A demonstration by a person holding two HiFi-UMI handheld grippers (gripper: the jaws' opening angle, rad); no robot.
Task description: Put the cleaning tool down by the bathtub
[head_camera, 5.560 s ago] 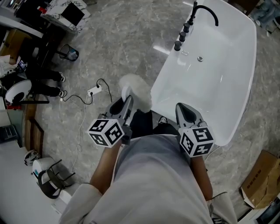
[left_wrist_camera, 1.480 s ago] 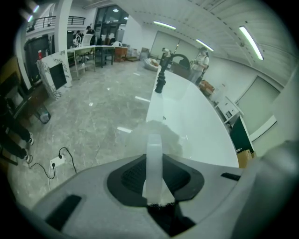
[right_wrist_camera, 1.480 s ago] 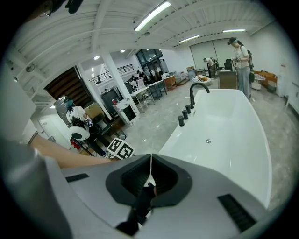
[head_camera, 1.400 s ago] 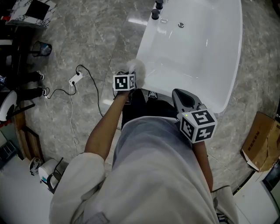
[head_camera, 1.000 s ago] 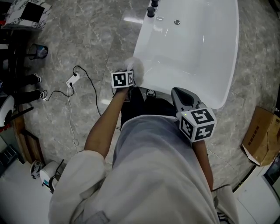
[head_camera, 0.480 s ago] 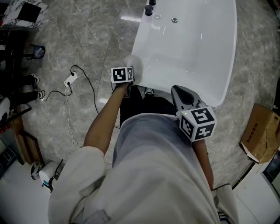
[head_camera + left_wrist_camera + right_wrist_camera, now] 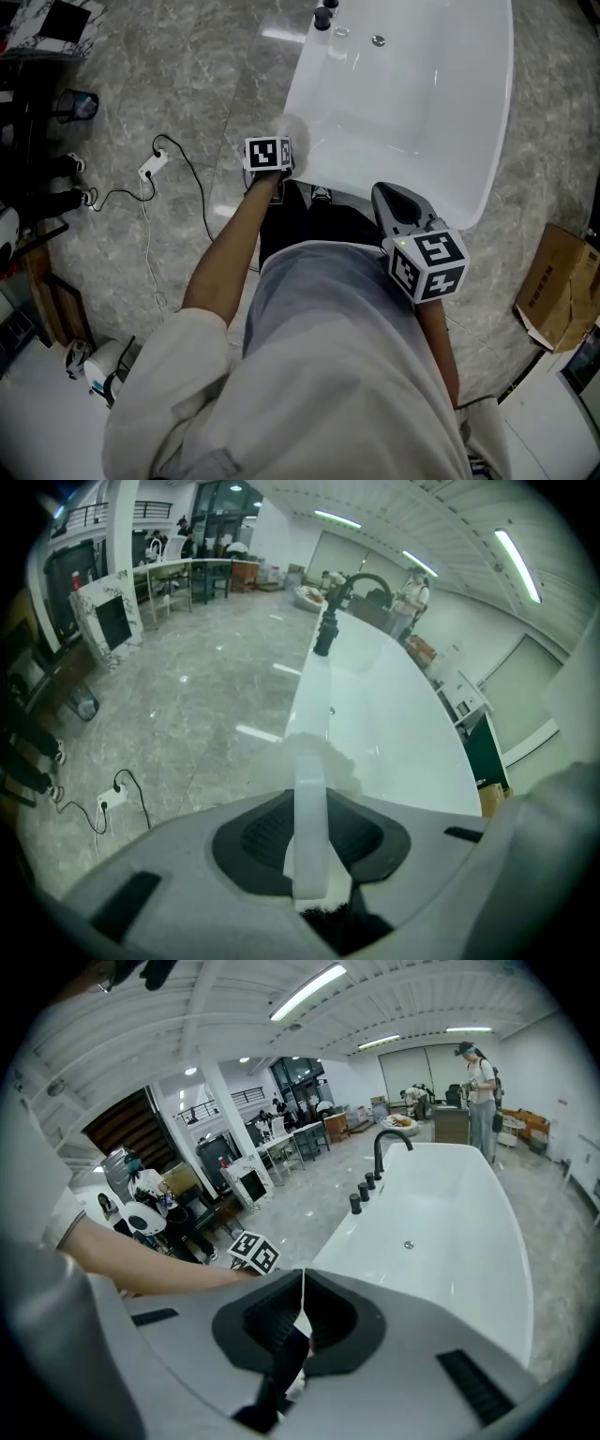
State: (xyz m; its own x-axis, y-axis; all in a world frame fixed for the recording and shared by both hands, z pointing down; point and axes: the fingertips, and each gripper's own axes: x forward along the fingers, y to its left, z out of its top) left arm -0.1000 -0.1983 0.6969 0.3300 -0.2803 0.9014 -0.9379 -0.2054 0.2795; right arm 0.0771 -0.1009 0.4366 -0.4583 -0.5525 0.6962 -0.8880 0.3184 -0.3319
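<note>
The left gripper (image 7: 310, 853) is clamped on the flat white handle of the cleaning tool (image 7: 309, 803), which runs straight out between its jaws and ends in a pale, fluffy head just ahead of them. In the head view that head sits right beyond the gripper's marker cube, close against the outer near corner of the bathtub (image 7: 489, 141) and over the floor (image 7: 187, 84); whether the fluff already rests on the floor cannot be told. The right gripper (image 7: 302, 1309) has its jaws together with nothing between them and hangs apart from the tool, over the tub's near end. The tool looks light, judging by how one gripper carries it at arm's reach. The handle seems a stiff, smooth plastic strip that could slide or twist in the pads, so the hold is best kept on its flat faces, close to the gripper's own centre as it is now. The head appears soft and springy; it would give under any pressure and offers no firm hold, but it should cushion the landing. With nothing fragile about it, the likely concern is only that the smooth handle may roll or tip against the tub's curved wall once let go.
</note>
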